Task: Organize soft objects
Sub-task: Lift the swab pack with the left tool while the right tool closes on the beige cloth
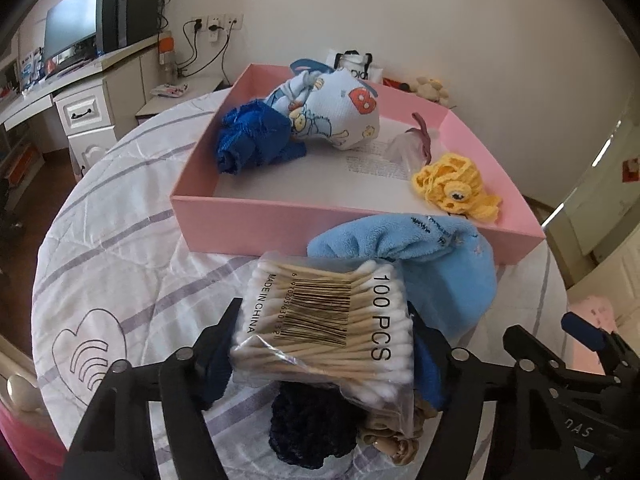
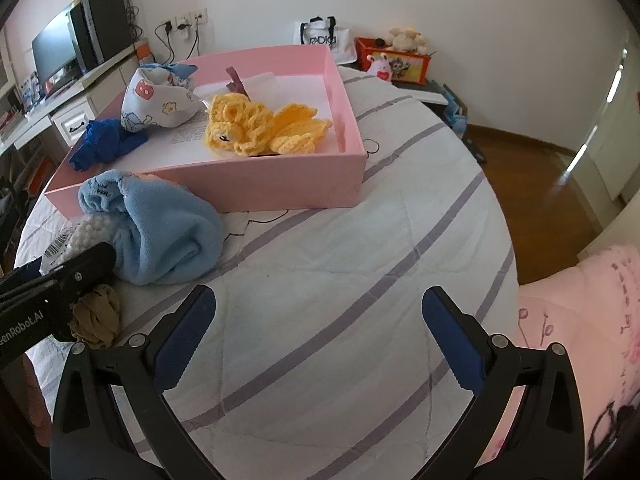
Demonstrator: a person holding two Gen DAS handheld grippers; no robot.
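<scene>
My left gripper [image 1: 324, 316] is shut on a clear bag of cotton swabs [image 1: 324, 316] and holds it above the bed, just in front of the pink box [image 1: 256, 220]. A light blue fleece cloth [image 1: 440, 264] lies against the box's front wall. Under the bag lie a dark navy knit piece [image 1: 312, 428] and a tan hair tie [image 1: 388, 440]. In the box lie a blue cloth [image 1: 252, 140], a cartoon-print pouch [image 1: 336, 116] and a yellow crochet toy [image 1: 456, 188]. My right gripper [image 2: 318, 312] is open and empty over bare quilt, right of the fleece cloth [image 2: 160, 232].
The pink box [image 2: 280, 184] stands on a white quilt with purple stripes [image 2: 360, 260]. A pink pillow [image 2: 580, 320] lies at the right. A desk with a monitor [image 1: 72, 24] is far left. A white bag [image 2: 324, 38] and a red toy box [image 2: 396, 62] stand by the far wall.
</scene>
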